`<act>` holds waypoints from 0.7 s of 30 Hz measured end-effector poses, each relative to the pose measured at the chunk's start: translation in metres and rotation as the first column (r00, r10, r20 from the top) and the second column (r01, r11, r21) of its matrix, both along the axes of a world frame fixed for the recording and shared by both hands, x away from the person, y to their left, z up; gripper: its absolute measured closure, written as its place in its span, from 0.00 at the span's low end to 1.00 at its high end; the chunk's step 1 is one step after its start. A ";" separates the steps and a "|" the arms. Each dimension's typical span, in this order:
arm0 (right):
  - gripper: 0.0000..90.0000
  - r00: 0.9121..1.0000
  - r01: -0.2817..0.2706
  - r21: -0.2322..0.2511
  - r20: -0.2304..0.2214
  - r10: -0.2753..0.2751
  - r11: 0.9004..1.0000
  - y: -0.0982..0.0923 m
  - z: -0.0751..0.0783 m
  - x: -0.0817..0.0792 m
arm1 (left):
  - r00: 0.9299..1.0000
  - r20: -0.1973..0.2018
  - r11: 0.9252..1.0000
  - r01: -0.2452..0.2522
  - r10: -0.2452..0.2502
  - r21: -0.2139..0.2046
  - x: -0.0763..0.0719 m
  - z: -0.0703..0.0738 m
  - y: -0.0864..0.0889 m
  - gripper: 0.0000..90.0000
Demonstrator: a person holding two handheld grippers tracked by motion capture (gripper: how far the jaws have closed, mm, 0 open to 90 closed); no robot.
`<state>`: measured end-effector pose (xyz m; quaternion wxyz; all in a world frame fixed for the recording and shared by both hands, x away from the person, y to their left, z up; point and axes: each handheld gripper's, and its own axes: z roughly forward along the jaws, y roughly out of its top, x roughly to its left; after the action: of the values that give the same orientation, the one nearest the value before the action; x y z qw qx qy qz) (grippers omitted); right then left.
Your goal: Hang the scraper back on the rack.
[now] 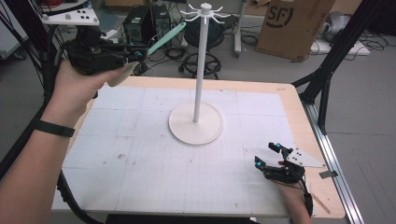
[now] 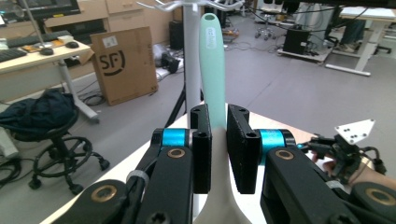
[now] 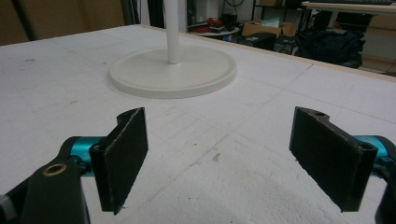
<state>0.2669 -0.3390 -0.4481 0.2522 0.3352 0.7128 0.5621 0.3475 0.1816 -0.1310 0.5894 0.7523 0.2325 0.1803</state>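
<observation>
Table | spatula clamped between left gripper pads, handle forward

Readable: "SF" in black, inside a broken ring, on the side of a cardboard box on the floor. Same logo on the box in the high view. Small print on the mint handle, too blurred to read.

Broad cream end of mint-handled utensil cut off at bottom edge below left gripper; kind unclear. Rack hooks cropped overhead.
</observation>
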 end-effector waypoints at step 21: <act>0.21 1.000 -0.002 -0.002 0.004 0.002 1.000 0.000 0.000 0.000 | 1.000 -0.010 1.000 0.003 -0.003 0.011 0.014 0.004 -0.004 0.89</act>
<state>0.2670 -0.3389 -0.4481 0.2534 0.3332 0.7133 0.5621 0.3617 0.1774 -0.1272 0.5842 0.7569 0.2334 0.1769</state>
